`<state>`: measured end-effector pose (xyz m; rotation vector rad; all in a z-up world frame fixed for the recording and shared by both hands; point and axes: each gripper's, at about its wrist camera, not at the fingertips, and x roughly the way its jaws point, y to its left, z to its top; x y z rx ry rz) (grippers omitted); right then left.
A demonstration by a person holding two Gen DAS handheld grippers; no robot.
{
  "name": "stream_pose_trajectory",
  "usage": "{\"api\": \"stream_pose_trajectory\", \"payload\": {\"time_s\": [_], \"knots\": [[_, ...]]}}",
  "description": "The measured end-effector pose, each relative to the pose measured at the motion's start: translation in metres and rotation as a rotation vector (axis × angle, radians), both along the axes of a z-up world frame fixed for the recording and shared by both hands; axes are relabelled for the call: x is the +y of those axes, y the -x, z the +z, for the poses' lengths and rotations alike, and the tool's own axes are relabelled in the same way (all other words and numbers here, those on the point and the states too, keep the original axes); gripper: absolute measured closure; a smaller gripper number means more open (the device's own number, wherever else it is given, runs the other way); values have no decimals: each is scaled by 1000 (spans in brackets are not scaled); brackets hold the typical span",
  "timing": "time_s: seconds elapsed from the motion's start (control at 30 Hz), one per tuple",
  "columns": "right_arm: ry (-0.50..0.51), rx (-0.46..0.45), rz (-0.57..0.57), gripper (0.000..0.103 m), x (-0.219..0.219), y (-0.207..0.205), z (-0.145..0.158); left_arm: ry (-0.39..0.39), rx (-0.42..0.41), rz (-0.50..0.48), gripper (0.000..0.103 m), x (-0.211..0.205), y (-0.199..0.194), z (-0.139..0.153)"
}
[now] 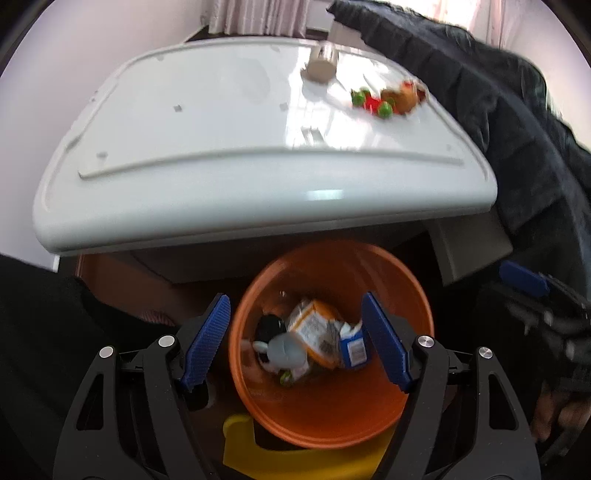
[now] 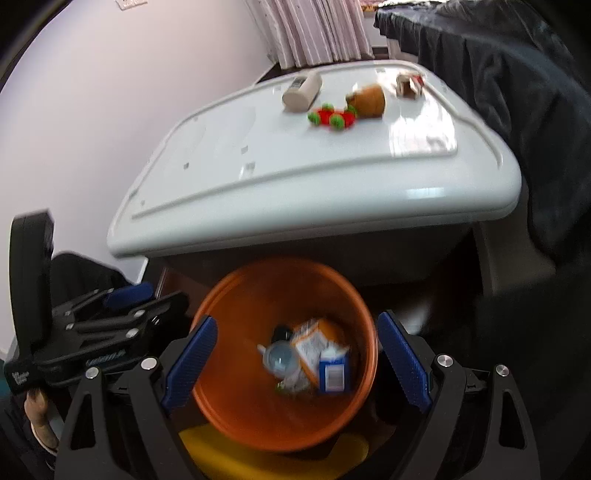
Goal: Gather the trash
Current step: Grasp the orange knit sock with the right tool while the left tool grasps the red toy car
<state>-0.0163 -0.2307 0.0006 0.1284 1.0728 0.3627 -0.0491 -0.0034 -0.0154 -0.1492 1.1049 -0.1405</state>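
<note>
An orange bin (image 1: 332, 417) (image 2: 243, 417) stands on the floor below a white table (image 1: 221, 155) (image 2: 295, 173). In the bin lie an orange-white carton (image 1: 314, 328) (image 2: 314, 341), a blue carton (image 1: 352, 349) (image 2: 334, 373), a grey cup (image 1: 286, 350) (image 2: 279, 358) and a dark item. My left gripper (image 1: 295, 343) is open and empty above the bin. My right gripper (image 2: 295, 363) is open and empty above the bin too. On the table lie a beige bottle (image 1: 321, 62) (image 2: 303, 90), a red-green toy (image 1: 371, 103) (image 2: 332, 116), an orange-brown item (image 1: 402, 98) (image 2: 369, 99) and a small brown-red box (image 2: 408, 85).
A yellow object (image 1: 240, 450) (image 2: 207, 454) lies under the bin. A dark cloth (image 1: 498, 110) (image 2: 517, 92) hangs at the table's right side. A white wall (image 2: 92, 110) is on the left, a curtain (image 2: 314, 29) behind the table. The other gripper shows at each view's edge (image 1: 535, 295) (image 2: 92, 325).
</note>
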Motion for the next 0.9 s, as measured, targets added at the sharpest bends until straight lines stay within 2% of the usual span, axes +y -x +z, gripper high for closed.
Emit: {"api": "stream_pose_trajectory", "payload": {"time_s": [0.07, 0.13, 0.2, 0.3, 0.47, 0.57, 0.67, 0.7, 0.77, 0.8, 0.83, 0.9], "knots": [[-1, -58, -6, 14, -3, -26, 13, -1, -45, 13, 27, 6, -7, 11], [19, -106, -5, 12, -4, -57, 22, -32, -123, 27, 22, 9, -18, 25], [31, -129, -9, 12, -4, -89, 25, -64, -186, 39, 20, 11, -30, 35], [63, -137, -46, 12, -6, -141, 22, -70, -235, 66, 20, 17, -43, 38], [117, -129, -67, 12, -2, -206, 8, -89, -227, 105, 20, 25, -49, 20], [155, -113, -72, 15, 0, -236, -5, -69, -204, 110, 20, 28, -50, 15], [169, -68, -72, 21, 2, -257, -21, -73, -226, 114, 20, 29, -48, 17], [178, -62, -73, 23, 2, -261, -25, -79, -232, 111, 20, 29, -48, 18], [192, -39, -77, 39, 2, -270, -36, -90, -233, 98, 20, 27, -48, 17], [183, -17, -78, 56, -1, -272, -42, -93, -230, 92, 20, 26, -49, 16], [203, -44, -101, 65, -2, -271, -42, -95, -227, 84, 20, 24, -49, 15], [214, -43, -108, 68, -2, -271, -42, -107, -224, 71, 20, 19, -50, 13]]}}
